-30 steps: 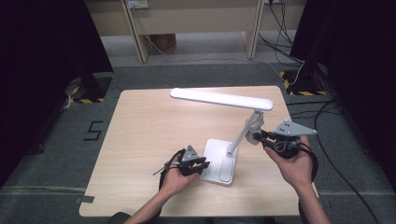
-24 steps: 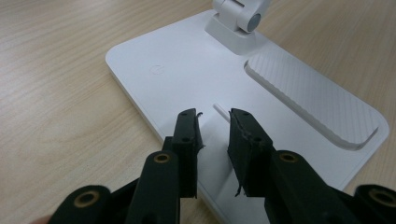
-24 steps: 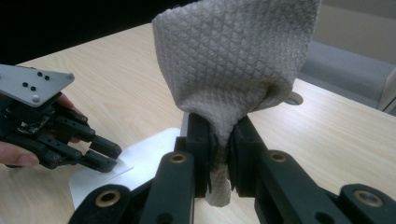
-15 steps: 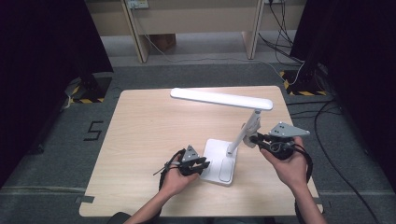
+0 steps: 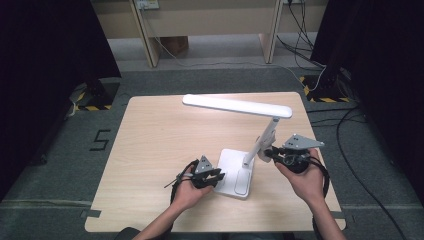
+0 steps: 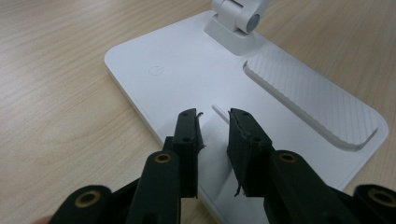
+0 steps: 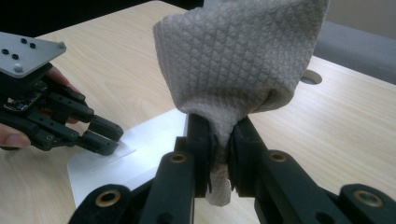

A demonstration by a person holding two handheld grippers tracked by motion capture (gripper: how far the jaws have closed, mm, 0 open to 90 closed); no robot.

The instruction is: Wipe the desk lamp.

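Observation:
A white desk lamp stands on the wooden table, with a long head (image 5: 237,106), a tilted arm (image 5: 267,131) and a flat base (image 5: 231,162). My right gripper (image 5: 269,153) is beside the lower arm, shut on a grey-white textured cloth (image 7: 238,56) that bunches above the jaws (image 7: 219,126). My left gripper (image 5: 219,176) rests its tips on the near left part of the base (image 6: 177,60). Its jaws (image 6: 214,119) stand a narrow gap apart with nothing between them. The right gripper view also shows the left gripper (image 7: 105,137) on the base (image 7: 144,133).
The base has a power symbol (image 6: 155,70) and a ribbed recess (image 6: 313,93) beside the arm's hinge (image 6: 240,16). Bare tabletop (image 5: 165,135) lies left of and behind the lamp. Cables (image 5: 350,150) trail on the floor to the right.
My right gripper has sunk a little with the cloth, closer to the lamp's arm. The left gripper has stayed on the base.

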